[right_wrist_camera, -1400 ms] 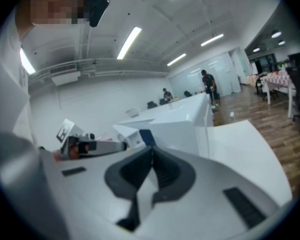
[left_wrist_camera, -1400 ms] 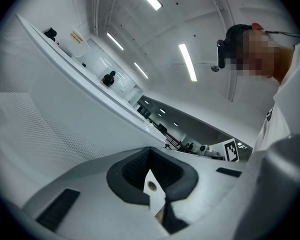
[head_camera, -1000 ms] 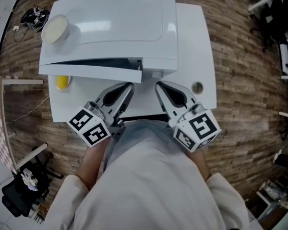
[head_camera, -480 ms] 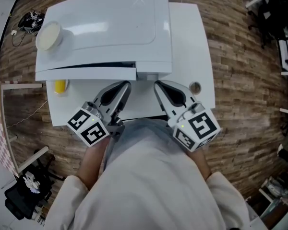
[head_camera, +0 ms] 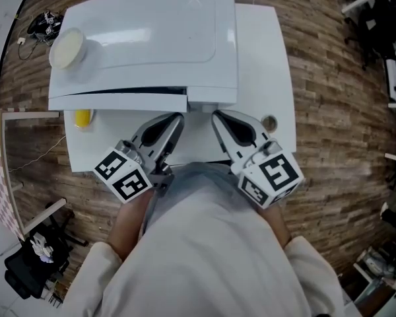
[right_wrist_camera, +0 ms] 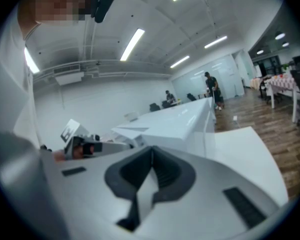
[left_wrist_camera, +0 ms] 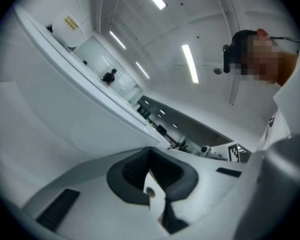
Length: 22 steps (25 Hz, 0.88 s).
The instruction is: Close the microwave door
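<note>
The white microwave (head_camera: pixel 152 38) stands on a white table (head_camera: pixel 264 58), seen from above. Its door (head_camera: pixel 119 102) lies almost flat against the front, with a thin dark gap along its top edge. My left gripper (head_camera: pixel 175 119) and right gripper (head_camera: pixel 219 117) sit side by side just in front of it, both shut with nothing in them. The left one's tips are close under the door's right end. In the left gripper view the jaws (left_wrist_camera: pixel 150 151) are together beside a white panel (left_wrist_camera: pixel 50 114). The right gripper view shows shut jaws (right_wrist_camera: pixel 151 151) and the microwave (right_wrist_camera: pixel 175 124) beyond.
A round cream disc (head_camera: pixel 67 49) rests on the microwave's top at the left. A yellow object (head_camera: pixel 83 117) lies on the table under the door's left end. A small round item (head_camera: pixel 269 121) sits at the table's right. Wooden floor surrounds the table.
The door has swung in from a slanted, ajar position to nearly flush with the front. Both grippers have stayed shut and almost still.
</note>
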Tool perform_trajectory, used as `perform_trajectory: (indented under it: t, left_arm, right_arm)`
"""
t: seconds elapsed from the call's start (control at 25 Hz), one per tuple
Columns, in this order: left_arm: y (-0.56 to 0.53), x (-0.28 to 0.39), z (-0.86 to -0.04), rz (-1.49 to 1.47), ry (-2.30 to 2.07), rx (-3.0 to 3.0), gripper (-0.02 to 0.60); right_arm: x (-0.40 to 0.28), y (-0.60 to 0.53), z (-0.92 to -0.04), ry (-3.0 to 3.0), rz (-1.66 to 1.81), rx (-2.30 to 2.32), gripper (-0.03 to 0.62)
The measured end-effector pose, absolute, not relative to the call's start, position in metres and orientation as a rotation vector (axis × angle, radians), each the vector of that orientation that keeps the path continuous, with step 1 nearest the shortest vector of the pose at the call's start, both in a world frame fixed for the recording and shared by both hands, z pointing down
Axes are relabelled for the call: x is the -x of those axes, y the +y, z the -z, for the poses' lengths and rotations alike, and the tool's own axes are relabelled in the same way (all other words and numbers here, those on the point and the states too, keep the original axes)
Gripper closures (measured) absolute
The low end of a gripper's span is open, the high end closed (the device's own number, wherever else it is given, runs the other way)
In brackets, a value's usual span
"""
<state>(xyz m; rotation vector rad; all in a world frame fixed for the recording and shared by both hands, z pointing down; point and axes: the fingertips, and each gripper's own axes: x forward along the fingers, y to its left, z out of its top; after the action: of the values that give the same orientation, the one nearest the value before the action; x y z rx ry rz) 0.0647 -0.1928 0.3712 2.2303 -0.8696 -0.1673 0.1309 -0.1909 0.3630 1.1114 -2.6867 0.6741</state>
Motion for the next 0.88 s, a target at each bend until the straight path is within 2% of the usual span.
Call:
perform_trajectory:
  t: [0.88]
  left_arm:
    - [-0.1975,-0.0649,-0.3719,0.194,-0.843,-2.214,0.569]
  right_arm:
    - [-0.1306,-0.1989,-0.3649,-2.697,-0.680,-1.088,0.571]
